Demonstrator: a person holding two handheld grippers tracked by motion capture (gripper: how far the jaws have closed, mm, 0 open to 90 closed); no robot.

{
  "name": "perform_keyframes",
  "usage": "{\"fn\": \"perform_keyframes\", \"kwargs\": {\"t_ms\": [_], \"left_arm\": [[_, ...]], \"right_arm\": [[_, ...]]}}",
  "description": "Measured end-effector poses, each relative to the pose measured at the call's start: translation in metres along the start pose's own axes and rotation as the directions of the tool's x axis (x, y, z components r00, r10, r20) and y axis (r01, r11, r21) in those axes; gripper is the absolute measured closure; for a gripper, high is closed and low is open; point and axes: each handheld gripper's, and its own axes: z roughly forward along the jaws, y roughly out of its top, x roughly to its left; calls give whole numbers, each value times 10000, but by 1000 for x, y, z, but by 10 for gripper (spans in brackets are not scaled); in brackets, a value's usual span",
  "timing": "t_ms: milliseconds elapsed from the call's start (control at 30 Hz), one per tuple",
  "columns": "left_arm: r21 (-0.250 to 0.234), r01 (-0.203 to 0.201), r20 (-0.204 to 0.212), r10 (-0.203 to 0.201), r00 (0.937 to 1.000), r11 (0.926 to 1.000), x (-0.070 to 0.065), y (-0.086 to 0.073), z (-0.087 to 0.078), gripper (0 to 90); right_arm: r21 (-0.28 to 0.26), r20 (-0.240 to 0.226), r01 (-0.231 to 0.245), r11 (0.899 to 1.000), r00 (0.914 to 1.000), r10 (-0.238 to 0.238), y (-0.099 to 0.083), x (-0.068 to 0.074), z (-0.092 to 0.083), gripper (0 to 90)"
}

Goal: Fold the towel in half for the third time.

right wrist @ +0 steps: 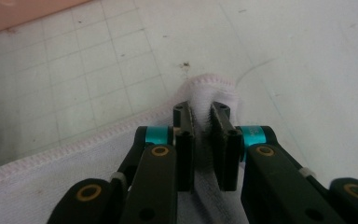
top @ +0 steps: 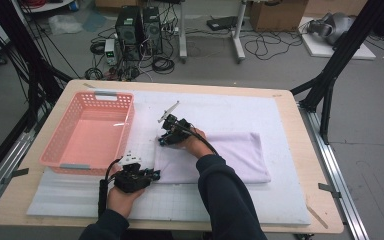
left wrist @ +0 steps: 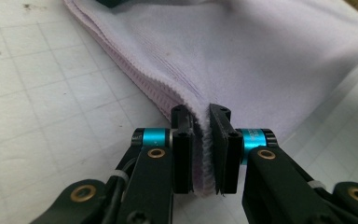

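Fingers (left wrist: 223, 154) pinch towel (top: 230, 152); pink basket (top: 55, 155) empty.

surface: wooden table (top: 290, 107) is carrying a white gridded mat (top: 280, 195) | on mat: pink basket (top: 91, 131) is sitting at the left, folded pale lilac towel (top: 240, 152) is lying flat in the middle, just beside the basket

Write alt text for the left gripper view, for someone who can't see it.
Two black jaws of the left gripper pinch the corner of a folded pale lilac towel, its ribbed edge squeezed between the pads. The towel spreads away across a white gridded mat.
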Motion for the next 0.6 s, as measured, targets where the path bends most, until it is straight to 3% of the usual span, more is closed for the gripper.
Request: {"fn": "perform_keyframes", "kwargs": {"t_ms": [133, 267, 400, 600], "left_arm": [[-415, -43, 78, 47, 10000, 9991, -4, 7, -11, 802], [-987, 19, 201, 1, 9998, 9951, -9, 11, -15, 803], [-1475, 106, 583, -20, 9983, 9890, -18, 20, -11, 805], [-1683, 143, 1355, 88, 9907, 9856, -39, 41, 5, 804]], "right_arm": [[-591, -68, -78, 9982, 9999, 74, 2, 3, -8, 813], [-1405, -68, -118, 9900, 9999, 109, 0, 1, -29, 812], [-1873, 130, -146, 9822, 9998, 173, -7, -2, -51, 813], [-2123, 433, -206, 9770, 9986, 305, -26, -12, -86, 812]]}}
